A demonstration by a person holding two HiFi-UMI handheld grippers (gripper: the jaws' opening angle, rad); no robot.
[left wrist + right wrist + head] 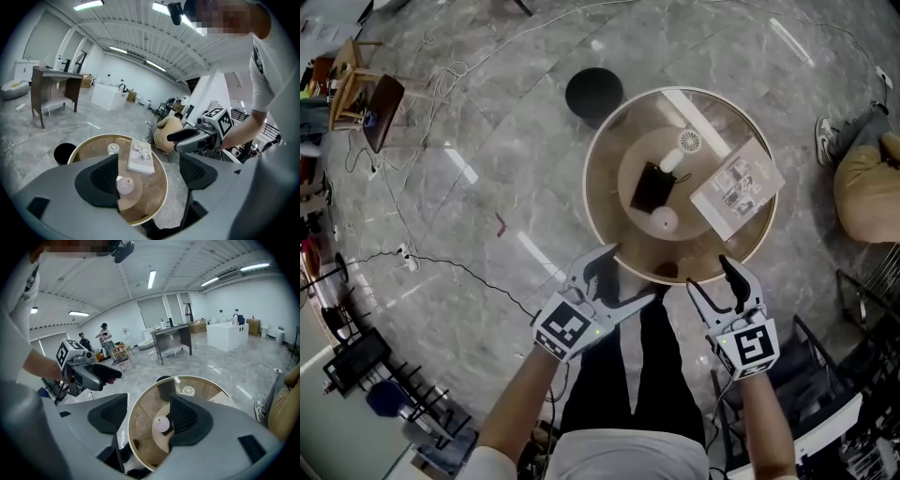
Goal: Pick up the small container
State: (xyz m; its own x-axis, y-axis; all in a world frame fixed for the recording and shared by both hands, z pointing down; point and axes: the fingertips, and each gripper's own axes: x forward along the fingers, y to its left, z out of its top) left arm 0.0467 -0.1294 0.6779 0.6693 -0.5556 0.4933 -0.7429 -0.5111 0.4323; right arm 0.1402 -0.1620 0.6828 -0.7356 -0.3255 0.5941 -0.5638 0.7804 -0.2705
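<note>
Evidently at the approach step, with nothing grasped yet. Hovering by the near rim of the round tabletop (587, 187) with the left hand-held gripper (623, 277) spread open and empty, and the right hand-held gripper (710, 274) open and empty too. Next, probably: reach forward and down, straddle the small container (664, 220), then close gently. Looks small, round, smooth, pale pinkish-white; stands near the tabletop's middle, just beside a dark box (652, 187)

Pale pink container (664, 220), brown table (623, 131), grey-veined floor (487, 112)
</note>
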